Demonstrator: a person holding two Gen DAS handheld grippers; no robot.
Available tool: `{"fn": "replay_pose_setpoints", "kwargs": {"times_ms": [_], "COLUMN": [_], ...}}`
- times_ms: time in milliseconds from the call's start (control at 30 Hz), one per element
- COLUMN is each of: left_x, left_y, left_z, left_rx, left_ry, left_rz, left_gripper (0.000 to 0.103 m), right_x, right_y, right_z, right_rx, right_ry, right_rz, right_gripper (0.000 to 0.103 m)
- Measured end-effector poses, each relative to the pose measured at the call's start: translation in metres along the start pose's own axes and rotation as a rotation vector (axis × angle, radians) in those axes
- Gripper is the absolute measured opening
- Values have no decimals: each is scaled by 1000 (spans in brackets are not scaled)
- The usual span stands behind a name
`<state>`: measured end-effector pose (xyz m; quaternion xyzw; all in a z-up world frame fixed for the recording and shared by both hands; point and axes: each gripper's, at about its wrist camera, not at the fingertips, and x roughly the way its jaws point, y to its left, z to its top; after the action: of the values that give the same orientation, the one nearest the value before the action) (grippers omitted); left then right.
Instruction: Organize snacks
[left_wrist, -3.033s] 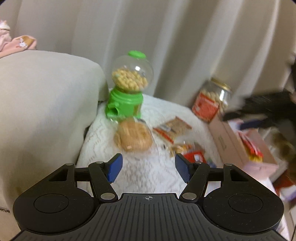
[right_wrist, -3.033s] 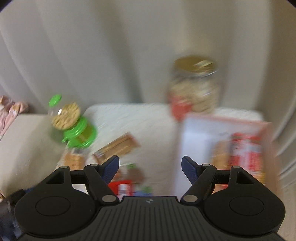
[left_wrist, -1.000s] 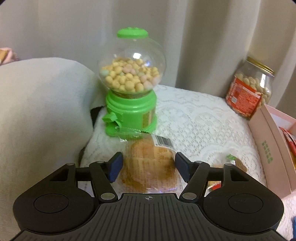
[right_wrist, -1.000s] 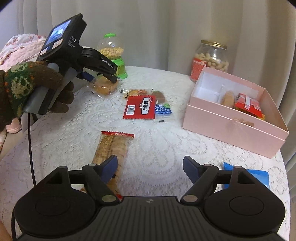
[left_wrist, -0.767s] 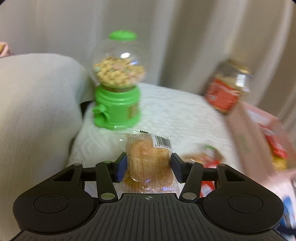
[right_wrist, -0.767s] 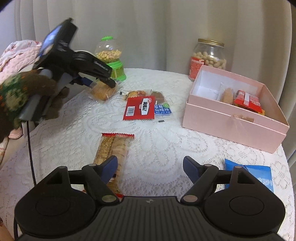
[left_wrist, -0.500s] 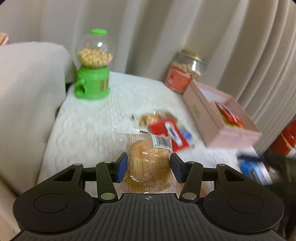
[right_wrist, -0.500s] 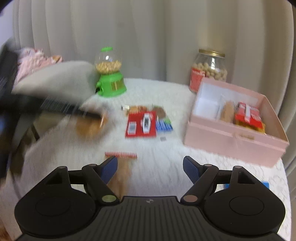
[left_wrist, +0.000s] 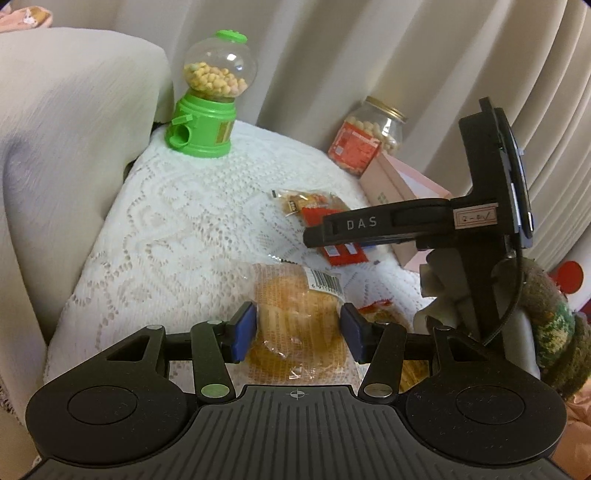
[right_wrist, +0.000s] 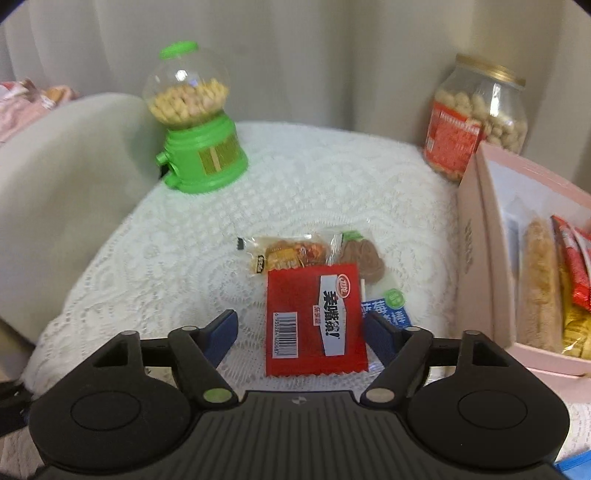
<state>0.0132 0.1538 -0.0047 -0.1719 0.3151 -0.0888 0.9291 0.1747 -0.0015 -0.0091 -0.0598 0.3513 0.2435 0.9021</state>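
My left gripper (left_wrist: 298, 332) is shut on a clear-wrapped round bun (left_wrist: 299, 321), and its blue pads press both sides of it above the lace tablecloth (left_wrist: 184, 221). My right gripper (right_wrist: 301, 334) hovers low over a red snack packet (right_wrist: 314, 314), which lies flat between the closing jaws with the pads clear of it. Beside that packet lie a blue packet (right_wrist: 388, 314), a clear-wrapped snack (right_wrist: 291, 254) and a brown chocolate piece (right_wrist: 362, 258). The pink box (right_wrist: 476, 236) at the right holds several snacks. In the left wrist view the right gripper's black body (left_wrist: 388, 221) crosses over the red packet.
A green candy dispenser (right_wrist: 199, 147) stands at the back left and a peanut jar (right_wrist: 476, 118) at the back right. A beige cushion (left_wrist: 74, 129) borders the table's left side. A hand in a knitted glove (left_wrist: 546, 325) holds the right gripper. Curtains hang behind.
My left gripper closed on the bun and carried it away from the dispenser. My right gripper moved forward from the near table edge to the red packet, and its jaws narrowed.
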Motion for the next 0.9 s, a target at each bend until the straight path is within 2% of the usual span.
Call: {"fn": "replay_pose_setpoints", "kwargs": {"times_ms": [33,100,133,167,200,400,433,500,533,567,600,633,800,867,900], "left_x": [-1,0,1,1,1,3,3,6,7,7,7,7,7,7,7], "left_y": [1,2,3,4,4,0,-1,-4,-6,-7,-9,-11,-13,-12,-12], "left_z": [-1,-2,-2,-3,-3,-4,-4,-4,-4,-5,-5,-6,-6,-7,-6], "left_rx": [-2,-9,-14,-18,-20,-8,-7,-3,3,10,18,26,41,42,41], "left_ry": [-2,-5,-5,-5,-4,4,8,13,15,17,20,22,29,28,28], "left_rz": [-4,-12,-16,-18,-20,-13,-9,0,5,10,15,20,25,23,21], "left_gripper": [57,57,58,58,58,59,59,60,60,60,60,60,60,60,61], "right_x": [-1,-8,-14,-21,-26,-58,-60,-61,-60,-58,-55,-50,-11,3,3], "right_y": [1,-1,-3,-6,-8,-22,-25,-29,-29,-29,-27,-24,-3,-3,-5], "right_z": [-1,-1,-1,-1,-1,-13,-16,-17,-16,-14,-12,-10,4,7,6], "right_rx": [-9,-26,-21,-22,-27,-70,-71,-61,-50,-38,-29,-27,-57,-41,-35], "right_ry": [-3,9,5,6,21,12,13,12,4,-14,-35,-46,2,59,57], "right_rz": [-14,-17,-9,7,22,28,36,42,41,44,49,46,-47,-49,-44], "right_gripper": [62,58,51,21,11,10,11,20,39,64,73,77,77,77,78]}}
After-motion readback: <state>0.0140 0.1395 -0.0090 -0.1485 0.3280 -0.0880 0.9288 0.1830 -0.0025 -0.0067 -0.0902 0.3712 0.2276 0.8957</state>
